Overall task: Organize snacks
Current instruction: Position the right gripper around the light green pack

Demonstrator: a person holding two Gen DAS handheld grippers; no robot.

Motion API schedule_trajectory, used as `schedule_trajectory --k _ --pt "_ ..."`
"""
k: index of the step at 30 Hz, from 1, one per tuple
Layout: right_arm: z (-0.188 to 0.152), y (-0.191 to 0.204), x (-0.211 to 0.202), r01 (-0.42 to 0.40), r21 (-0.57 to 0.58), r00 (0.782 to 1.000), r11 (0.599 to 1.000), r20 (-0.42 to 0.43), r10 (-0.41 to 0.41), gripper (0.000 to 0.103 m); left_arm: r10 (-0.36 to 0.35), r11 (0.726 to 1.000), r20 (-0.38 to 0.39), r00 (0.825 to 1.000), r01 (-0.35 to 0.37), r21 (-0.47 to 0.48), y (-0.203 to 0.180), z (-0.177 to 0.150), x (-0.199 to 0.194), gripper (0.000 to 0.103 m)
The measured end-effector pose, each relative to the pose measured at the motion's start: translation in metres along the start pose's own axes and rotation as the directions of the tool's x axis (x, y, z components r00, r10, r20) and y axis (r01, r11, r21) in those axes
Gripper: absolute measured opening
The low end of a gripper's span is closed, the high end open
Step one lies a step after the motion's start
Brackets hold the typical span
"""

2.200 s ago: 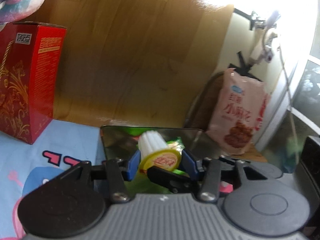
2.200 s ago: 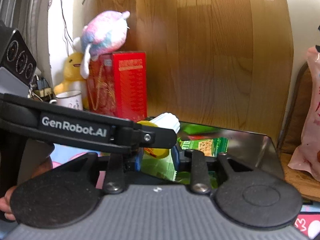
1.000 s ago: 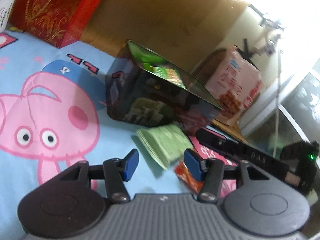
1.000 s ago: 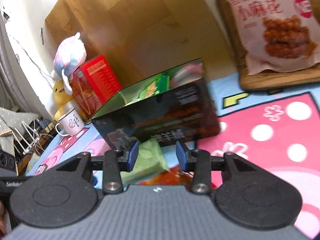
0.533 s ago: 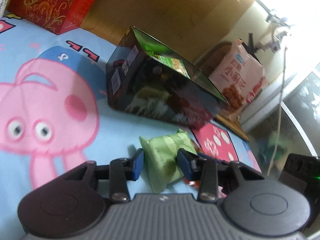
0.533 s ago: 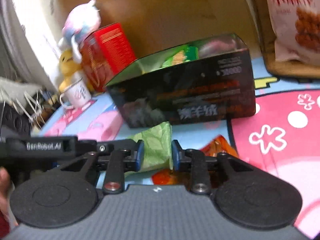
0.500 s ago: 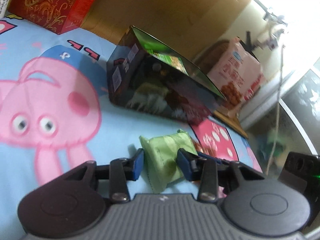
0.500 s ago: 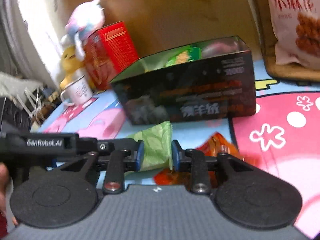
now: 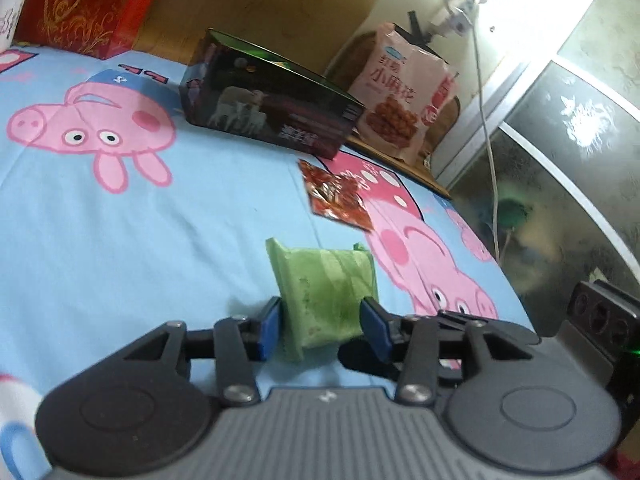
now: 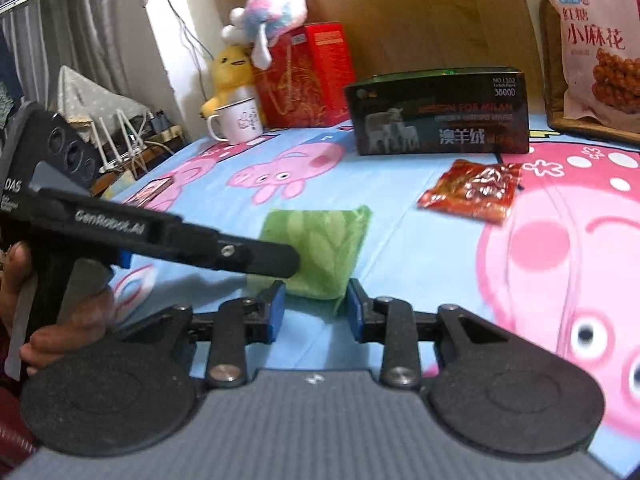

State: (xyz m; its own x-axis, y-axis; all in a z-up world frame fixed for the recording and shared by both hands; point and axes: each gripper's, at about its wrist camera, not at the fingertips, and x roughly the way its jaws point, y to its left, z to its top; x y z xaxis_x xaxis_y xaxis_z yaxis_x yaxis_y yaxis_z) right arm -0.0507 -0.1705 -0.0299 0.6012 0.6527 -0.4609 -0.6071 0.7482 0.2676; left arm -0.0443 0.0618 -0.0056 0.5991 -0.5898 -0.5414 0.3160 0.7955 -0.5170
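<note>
A green snack packet (image 9: 324,292) is lifted above the cartoon bedsheet. My left gripper (image 9: 322,328) is shut on its near end. In the right wrist view the same packet (image 10: 316,252) sits between the blue pads of my right gripper (image 10: 316,308), which also pinches its near edge; the left gripper's finger (image 10: 256,258) crosses in front. A red foil snack packet (image 9: 336,196) lies flat on the sheet, seen also in the right wrist view (image 10: 472,190). The dark open box (image 9: 268,112) stands behind it, also in the right wrist view (image 10: 440,112).
A pink snack bag (image 10: 592,44) leans at the back right on a wooden tray. A red gift box (image 10: 308,76), plush toys (image 10: 272,28) and a white mug (image 10: 238,122) stand at the back left. The bed edge drops off on the left.
Both grippers have pulled back from the dark box with the green packet. The red foil packet, earlier beside the jaws, now lies well ahead on the sheet.
</note>
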Motion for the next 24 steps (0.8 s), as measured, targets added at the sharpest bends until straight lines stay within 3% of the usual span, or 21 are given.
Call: schedule_trajectory --k 8,11,14,24 --pt "-0.009 0.014 -0.005 0.01 -0.009 1.0 1.0 -0.005 -0.01 0.046 0.008 1.0 -0.017 1.0 -0.008 0.007 -0.008 -0.01 -0.008 0.053" --pt "-0.012 0.02 -0.006 0.053 -0.056 0.999 0.997 0.008 -0.053 0.062 0.032 0.999 -0.009 0.999 -0.032 0.019 -0.009 -0.01 -0.012 0.058" --pt "-0.015 0.025 -0.007 0.1 -0.105 0.995 0.989 0.027 -0.098 0.07 0.045 0.999 -0.005 0.999 -0.045 0.02 -0.007 -0.009 -0.014 0.058" --pt "-0.019 0.024 -0.004 0.122 -0.109 0.993 0.987 0.019 -0.12 0.074 0.157 0.986 0.025 0.987 -0.158 0.044 -0.009 -0.008 -0.016 0.067"
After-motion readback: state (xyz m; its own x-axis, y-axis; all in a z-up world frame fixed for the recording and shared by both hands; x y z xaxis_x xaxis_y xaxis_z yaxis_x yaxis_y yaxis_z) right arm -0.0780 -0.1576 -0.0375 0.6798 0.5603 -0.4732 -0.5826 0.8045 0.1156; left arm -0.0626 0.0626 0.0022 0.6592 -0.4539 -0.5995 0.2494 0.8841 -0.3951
